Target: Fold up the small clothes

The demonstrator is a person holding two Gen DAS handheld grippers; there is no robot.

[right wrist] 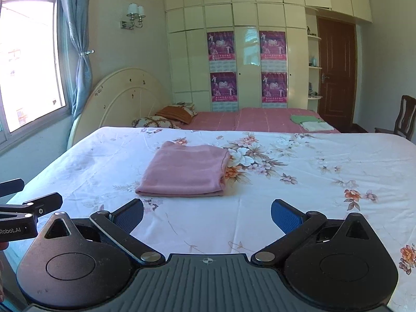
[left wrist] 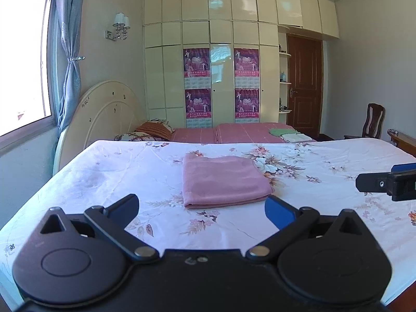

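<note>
One pink cloth (left wrist: pixel 223 179) lies on the floral bed sheet (left wrist: pixel 104 171) from the left wrist view, already folded into a neat rectangle, so the folding looks done, I'd say. The left gripper (left wrist: pixel 201 208) hangs just short of its near edge, fingers spread wide, holding nothing. Posters (left wrist: pixel 196 63) on the wardrobe carry writing too small to read.

From the right wrist view, the same cloth (right wrist: pixel 184 173) sits flat, well ahead of the right gripper (right wrist: pixel 207 214), whose fingers are likewise wide apart and empty. The other gripper's body at the left edge reads "Robot.AI" (right wrist: pixel 10 230). Folded green and white pieces (right wrist: pixel 310 122) rest on the far pink bed.
</note>
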